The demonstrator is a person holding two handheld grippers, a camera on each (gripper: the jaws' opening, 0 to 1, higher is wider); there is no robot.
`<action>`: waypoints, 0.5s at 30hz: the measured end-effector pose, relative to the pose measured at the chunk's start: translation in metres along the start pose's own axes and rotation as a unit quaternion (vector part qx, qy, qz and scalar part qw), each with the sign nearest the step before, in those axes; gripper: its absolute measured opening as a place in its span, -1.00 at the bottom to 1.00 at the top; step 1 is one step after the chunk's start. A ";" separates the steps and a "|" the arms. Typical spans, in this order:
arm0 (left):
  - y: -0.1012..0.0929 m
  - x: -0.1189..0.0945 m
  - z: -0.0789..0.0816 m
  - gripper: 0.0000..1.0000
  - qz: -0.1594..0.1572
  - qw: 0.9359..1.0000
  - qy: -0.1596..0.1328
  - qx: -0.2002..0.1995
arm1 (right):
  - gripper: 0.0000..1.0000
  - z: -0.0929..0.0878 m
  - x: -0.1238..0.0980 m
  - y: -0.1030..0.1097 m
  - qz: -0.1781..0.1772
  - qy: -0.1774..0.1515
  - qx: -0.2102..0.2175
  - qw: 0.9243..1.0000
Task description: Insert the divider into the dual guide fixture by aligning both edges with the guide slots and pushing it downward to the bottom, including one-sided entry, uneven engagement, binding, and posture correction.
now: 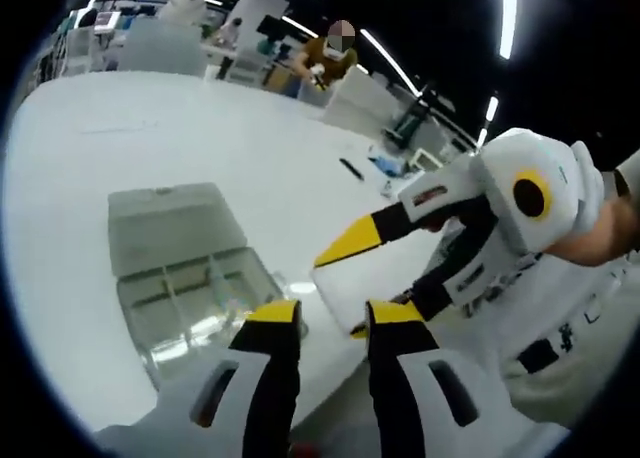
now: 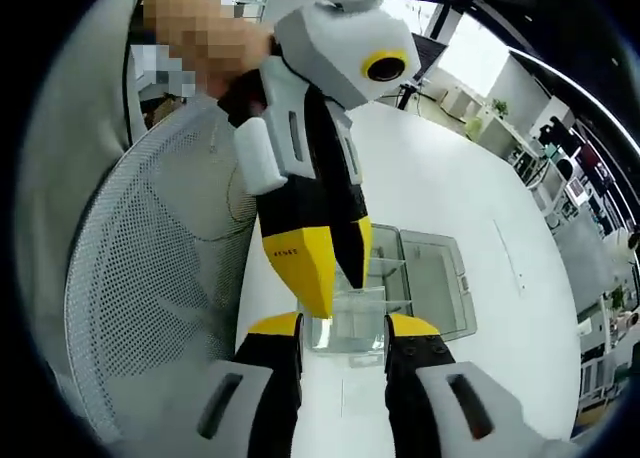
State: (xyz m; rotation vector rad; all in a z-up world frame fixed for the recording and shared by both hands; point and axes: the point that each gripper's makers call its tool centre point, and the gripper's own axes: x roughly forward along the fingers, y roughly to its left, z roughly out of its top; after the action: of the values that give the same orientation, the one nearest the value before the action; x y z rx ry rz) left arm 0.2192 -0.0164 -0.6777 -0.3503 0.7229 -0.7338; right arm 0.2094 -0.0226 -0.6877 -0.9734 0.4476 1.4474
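Left gripper view: we see our left hand-held gripper (image 1: 332, 318) gaping, empty, above the clear plastic lidded guide box (image 1: 190, 283) on the white tabletop (image 1: 150, 128). Right hand-held gripper (image 1: 362, 283) pinches the translucent flat divider sheet (image 1: 350, 288), just beside the box.

Open fixture box (image 1: 185, 268) is set on the desk (image 1: 150, 138), lid laid flat behind it. Divider (image 1: 345, 283) is held just right of it, between right claw (image 1: 350, 283) and left claw (image 1: 333, 323).
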 end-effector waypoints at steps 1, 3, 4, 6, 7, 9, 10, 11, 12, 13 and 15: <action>0.000 0.000 0.000 -0.58 0.000 1.000 -0.001 0.000 | -0.46 0.000 0.000 0.000 -0.001 -0.001 -0.001 1.000; 0.000 0.000 0.000 -0.59 0.000 1.000 -0.001 -0.002 | -0.46 0.002 -0.001 0.000 -0.003 -0.003 -0.001 1.000; 0.000 0.000 0.000 -0.60 0.000 1.000 -0.002 -0.003 | -0.46 0.003 -0.001 0.001 -0.003 -0.004 0.000 1.000; -0.001 0.000 -0.001 -0.63 0.000 1.000 -0.001 -0.007 | -0.46 0.004 -0.002 0.001 -0.005 -0.005 -0.002 1.000; -0.001 0.000 -0.002 -0.65 0.000 1.000 0.000 -0.011 | -0.46 0.005 -0.002 0.001 -0.005 -0.006 -0.002 1.000; -0.002 0.000 -0.001 -0.68 -0.002 1.000 -0.003 -0.017 | -0.46 0.007 -0.002 0.002 -0.007 -0.008 -0.004 1.000; -0.001 0.000 -0.002 -0.70 -0.001 1.000 -0.002 -0.019 | -0.46 0.007 -0.002 0.002 -0.007 -0.008 -0.004 1.000; -0.001 0.000 -0.002 -0.71 -0.001 1.000 -0.002 -0.021 | -0.46 0.008 -0.002 0.002 -0.008 -0.009 -0.003 1.000; -0.001 -0.001 -0.001 -0.73 -0.001 1.000 -0.003 -0.022 | -0.46 0.009 -0.003 0.002 -0.009 -0.009 -0.003 1.000; -0.001 -0.001 -0.001 -0.75 0.000 1.000 -0.004 -0.026 | -0.46 0.009 -0.003 0.002 -0.010 -0.010 -0.004 1.000; -0.001 -0.001 -0.001 -0.78 0.001 0.999 -0.004 -0.033 | -0.46 0.011 -0.003 0.003 -0.012 -0.012 -0.004 1.000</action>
State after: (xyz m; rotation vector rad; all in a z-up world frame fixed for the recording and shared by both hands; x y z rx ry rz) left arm 0.2174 -0.0159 -0.6774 -0.4124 0.7403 -0.7065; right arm 0.2034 -0.0168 -0.6798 -0.9633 0.4119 1.4396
